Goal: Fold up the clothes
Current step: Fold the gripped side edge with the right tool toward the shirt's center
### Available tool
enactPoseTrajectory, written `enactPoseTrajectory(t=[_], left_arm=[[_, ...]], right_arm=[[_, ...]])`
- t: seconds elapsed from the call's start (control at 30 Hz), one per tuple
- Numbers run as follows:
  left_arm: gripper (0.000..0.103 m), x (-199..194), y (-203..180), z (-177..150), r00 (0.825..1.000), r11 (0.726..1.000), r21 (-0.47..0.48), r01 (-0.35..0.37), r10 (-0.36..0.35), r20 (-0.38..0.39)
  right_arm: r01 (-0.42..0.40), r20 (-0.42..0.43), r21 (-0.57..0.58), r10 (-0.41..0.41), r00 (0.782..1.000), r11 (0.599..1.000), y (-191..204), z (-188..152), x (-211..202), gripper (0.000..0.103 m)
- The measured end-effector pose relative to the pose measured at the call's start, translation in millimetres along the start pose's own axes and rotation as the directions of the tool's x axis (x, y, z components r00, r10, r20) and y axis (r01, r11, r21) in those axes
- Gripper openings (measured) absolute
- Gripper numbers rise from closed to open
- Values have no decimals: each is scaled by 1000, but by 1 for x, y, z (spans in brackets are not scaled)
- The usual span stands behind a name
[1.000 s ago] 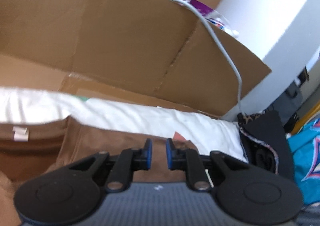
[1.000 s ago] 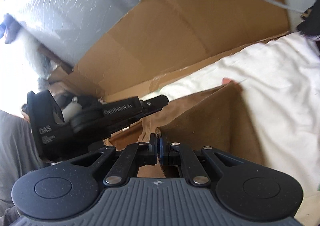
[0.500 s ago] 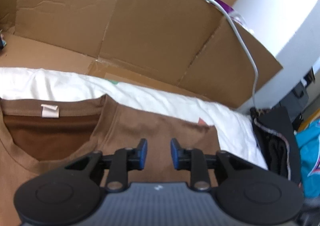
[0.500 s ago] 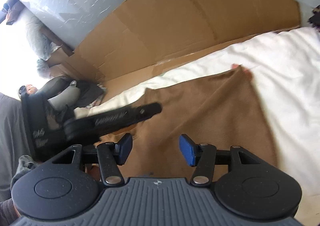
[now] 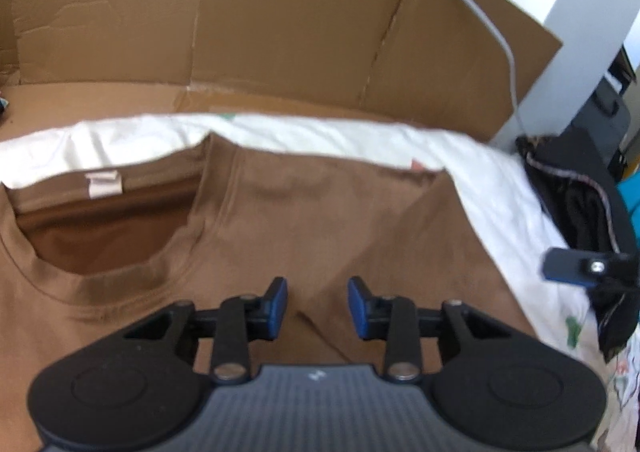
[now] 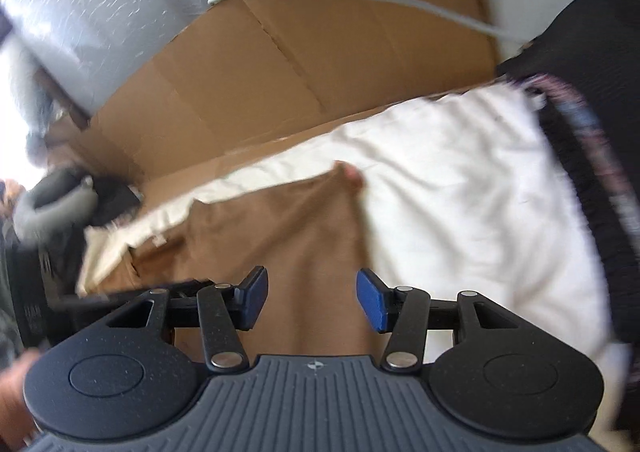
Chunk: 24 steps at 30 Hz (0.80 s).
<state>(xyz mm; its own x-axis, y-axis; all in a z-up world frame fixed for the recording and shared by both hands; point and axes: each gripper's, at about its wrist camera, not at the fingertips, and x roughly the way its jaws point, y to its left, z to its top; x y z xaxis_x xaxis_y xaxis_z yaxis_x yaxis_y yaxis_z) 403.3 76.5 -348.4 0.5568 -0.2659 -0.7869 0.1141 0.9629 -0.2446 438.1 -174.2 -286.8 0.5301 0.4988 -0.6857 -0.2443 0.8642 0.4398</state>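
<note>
Presently both pairs of fingers are held spread, with nothing pinched between them. The left gripper hangs over the brown shirt, just above a diagonal crease where the sleeve side appears to be laid back over the body; the right gripper is held over the same cloth nearer its far corner.

The shirt is spread flat on a white sheet, neck opening and label turned up. A sleeve fold seems to be in hand, though how far folding has gone cannot be settled. For a clean fold, the cloth would best be taken at an edge, both layers pinched together, and drawn straight so the crease stays parallel to the side seam.

Room is bounded behind by a cardboard wall, over which a grey cable is draped, and on the right by a dark bundle. Open sheet is left between shirt and bundle.
</note>
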Motion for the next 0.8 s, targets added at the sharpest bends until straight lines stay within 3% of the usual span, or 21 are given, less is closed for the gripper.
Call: enactPoseTrajectory(t=[0.13, 0.2, 0.3, 0.7, 0.77, 0.8], left_arm=[[31, 5, 1, -3, 1000, 1000, -1, 1, -1, -15], [14, 5, 3, -3, 1000, 1000, -8, 6, -6, -17], [4, 3, 5, -2, 1000, 1000, -18, 13, -13, -20], [3, -3, 4, 15, 999, 1000, 3, -31, 31, -13], [3, -3, 5, 15, 999, 999, -7, -32, 32, -11], [3, -2, 5, 15, 999, 999, -10, -33, 33, -11]], right_arm=[[51, -12, 7, -50, 999, 999, -28, -15, -24, 57], [70, -21, -5, -70, 997, 998, -34, -26, -32, 57], [85, -48, -46, -87, 995, 995, -37, -44, -38, 56], [95, -78, -145, -107, 991, 985, -17, -75, -11, 55], [115, -71, -174, -129, 989, 978, -14, -77, -7, 50], [136, -70, -185, -151, 986, 973, -15, -78, -3, 42]])
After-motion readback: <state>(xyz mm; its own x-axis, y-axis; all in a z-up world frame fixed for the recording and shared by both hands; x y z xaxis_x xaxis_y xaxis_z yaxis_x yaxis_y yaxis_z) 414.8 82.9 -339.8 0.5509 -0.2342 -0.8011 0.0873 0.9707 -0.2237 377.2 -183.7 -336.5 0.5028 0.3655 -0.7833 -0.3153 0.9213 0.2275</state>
